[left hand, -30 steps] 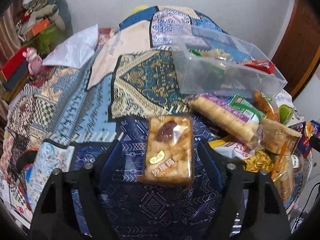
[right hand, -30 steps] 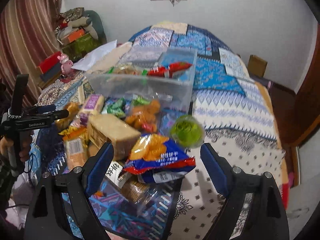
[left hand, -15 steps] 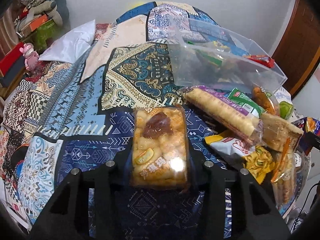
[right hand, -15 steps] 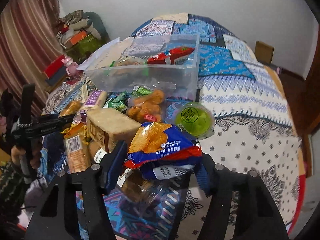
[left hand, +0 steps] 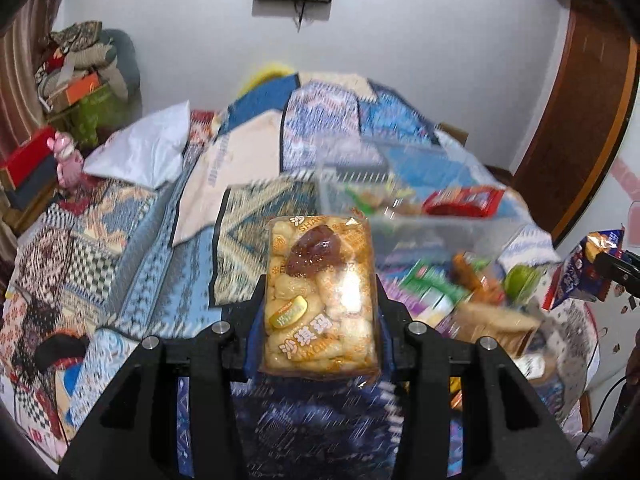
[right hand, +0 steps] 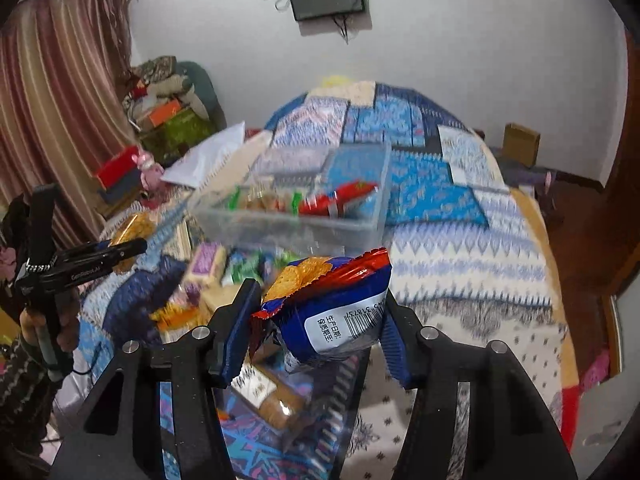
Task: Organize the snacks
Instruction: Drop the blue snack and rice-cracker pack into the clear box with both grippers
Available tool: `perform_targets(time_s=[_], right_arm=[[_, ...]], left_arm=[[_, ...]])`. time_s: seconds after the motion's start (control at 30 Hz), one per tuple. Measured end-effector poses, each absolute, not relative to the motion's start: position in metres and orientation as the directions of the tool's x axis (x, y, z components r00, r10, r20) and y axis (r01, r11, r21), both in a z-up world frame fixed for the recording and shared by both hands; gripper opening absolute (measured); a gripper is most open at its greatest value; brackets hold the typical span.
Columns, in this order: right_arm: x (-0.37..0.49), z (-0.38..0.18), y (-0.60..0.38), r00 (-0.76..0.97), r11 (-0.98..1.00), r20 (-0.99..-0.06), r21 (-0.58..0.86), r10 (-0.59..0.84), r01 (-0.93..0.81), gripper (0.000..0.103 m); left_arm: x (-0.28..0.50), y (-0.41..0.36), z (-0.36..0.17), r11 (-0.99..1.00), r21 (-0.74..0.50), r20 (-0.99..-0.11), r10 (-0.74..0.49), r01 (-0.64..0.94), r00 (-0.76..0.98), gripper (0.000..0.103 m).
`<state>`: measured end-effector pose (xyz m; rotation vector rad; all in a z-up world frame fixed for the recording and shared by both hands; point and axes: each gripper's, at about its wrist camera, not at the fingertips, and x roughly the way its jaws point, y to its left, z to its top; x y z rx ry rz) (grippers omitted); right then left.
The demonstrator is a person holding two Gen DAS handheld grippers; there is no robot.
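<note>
My left gripper (left hand: 320, 312) is shut on a clear pack of puffed rice cake (left hand: 320, 296) and holds it lifted above the bed. My right gripper (right hand: 316, 316) is shut on a blue and red cracker bag (right hand: 336, 312), also lifted; the bag shows at the right edge of the left wrist view (left hand: 580, 272). A clear plastic bin (right hand: 296, 216) holding several snacks, one a red packet (right hand: 340, 200), stands ahead on the bedspread; it also shows in the left wrist view (left hand: 412, 220). A heap of loose snacks (right hand: 224, 276) lies in front of the bin.
The patchwork bedspread (right hand: 440, 184) covers the bed. A white pillow (left hand: 140, 152) lies at the left. Boxes and a pink toy (left hand: 66, 160) sit beside the bed at the left. A wooden door (left hand: 580, 120) stands at the right.
Both grippers closed on their packs and lifted them off the bed. The views have tilted up and show more of the wall.
</note>
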<state>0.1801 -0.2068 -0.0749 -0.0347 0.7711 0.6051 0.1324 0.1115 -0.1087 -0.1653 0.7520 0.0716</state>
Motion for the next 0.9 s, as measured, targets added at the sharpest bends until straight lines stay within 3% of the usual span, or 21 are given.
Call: perform_targets(time_s=[0.47, 0.9], right_arm=[[0.225, -0.04, -0.163, 0.61, 0.787, -0.56, 0.131, 0.56, -0.603, 0.053], [0.28, -0.071, -0.115, 0.526, 0.751, -0.624, 0.153, 0.578, -0.643, 0.053]], left_arm=[[0.189, 0.097, -0.084, 0.989, -0.123, -0.638, -0.014, -0.084, 0.77, 0.045], [0.255, 0.093, -0.11, 0.992, -0.108, -0.674, -0.02, -0.072, 0.738, 0.045]])
